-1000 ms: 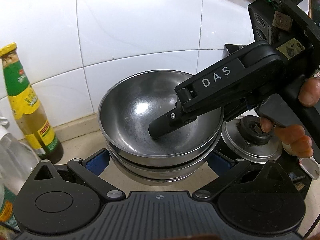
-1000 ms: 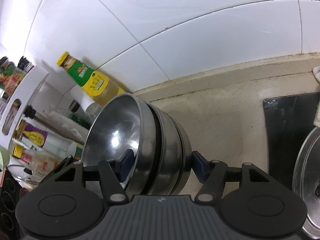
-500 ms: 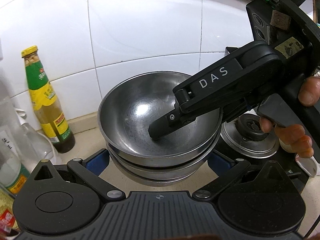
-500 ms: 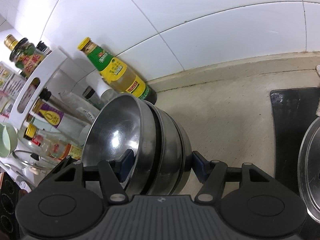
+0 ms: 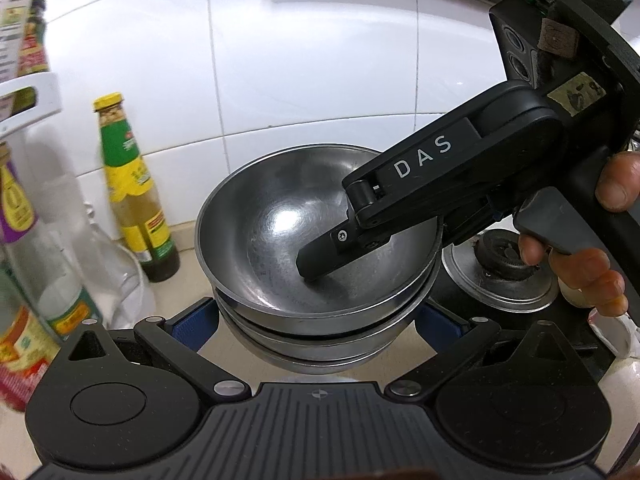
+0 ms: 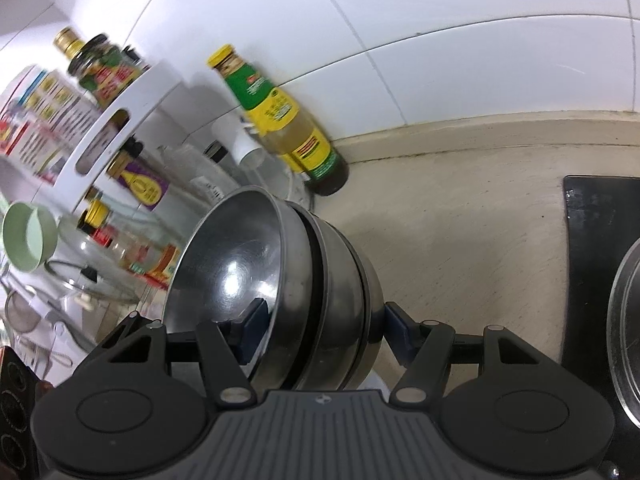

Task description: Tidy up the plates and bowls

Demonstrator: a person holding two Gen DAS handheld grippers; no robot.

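Above the beige counter (image 6: 460,216), near the tiled wall, a stack of steel bowls (image 5: 320,248) is in the air. The right gripper (image 6: 320,318) clamps its rim, one finger inside, one outside. The left gripper (image 5: 318,320) stands wide open around the stack's lower part; whether it touches, I cannot tell. This looks like the carrying step. Next, a free spot beside the sauce bottle (image 6: 280,120) is needed.

Three steel bowls (image 5: 276,236) sat nested, shiny and empty. The stack (image 6: 320,292) hung above the counter (image 6: 460,216), gripped at its rim.
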